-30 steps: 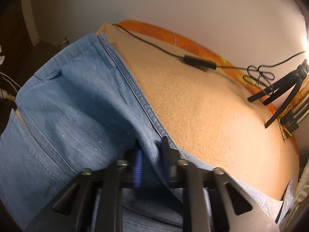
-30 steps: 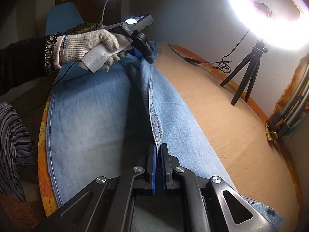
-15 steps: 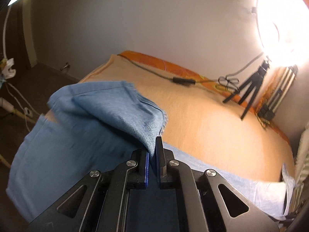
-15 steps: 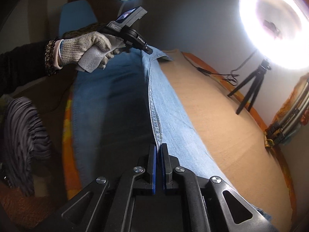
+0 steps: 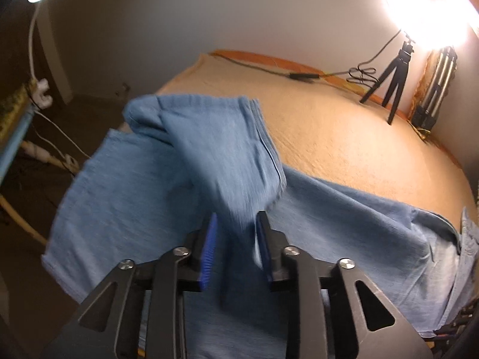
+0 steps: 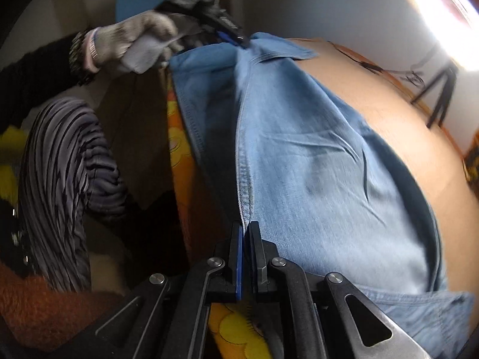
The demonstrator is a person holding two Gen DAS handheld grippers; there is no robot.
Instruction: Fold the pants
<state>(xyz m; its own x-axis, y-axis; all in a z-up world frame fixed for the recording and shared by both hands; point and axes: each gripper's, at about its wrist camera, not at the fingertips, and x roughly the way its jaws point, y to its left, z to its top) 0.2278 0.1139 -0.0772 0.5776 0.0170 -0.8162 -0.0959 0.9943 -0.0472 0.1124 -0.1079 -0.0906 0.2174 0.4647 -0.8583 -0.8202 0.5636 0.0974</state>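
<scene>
jeans half folded over on the tan bed cover

left wrist view: your left gripper (image 5: 235,227) is opening, the lifted fold of the pants (image 5: 215,137) loose between its jaws. right wrist view: your right gripper (image 6: 245,236) is clamped on the pants' seam above the bed (image 6: 419,137).

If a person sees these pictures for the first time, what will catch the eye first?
The light blue jeans spread across the orange blanket catch the eye first. The right gripper pinches their seam, while the left gripper is opening around a lifted fold. A bright ring light glares at the far right.
</scene>
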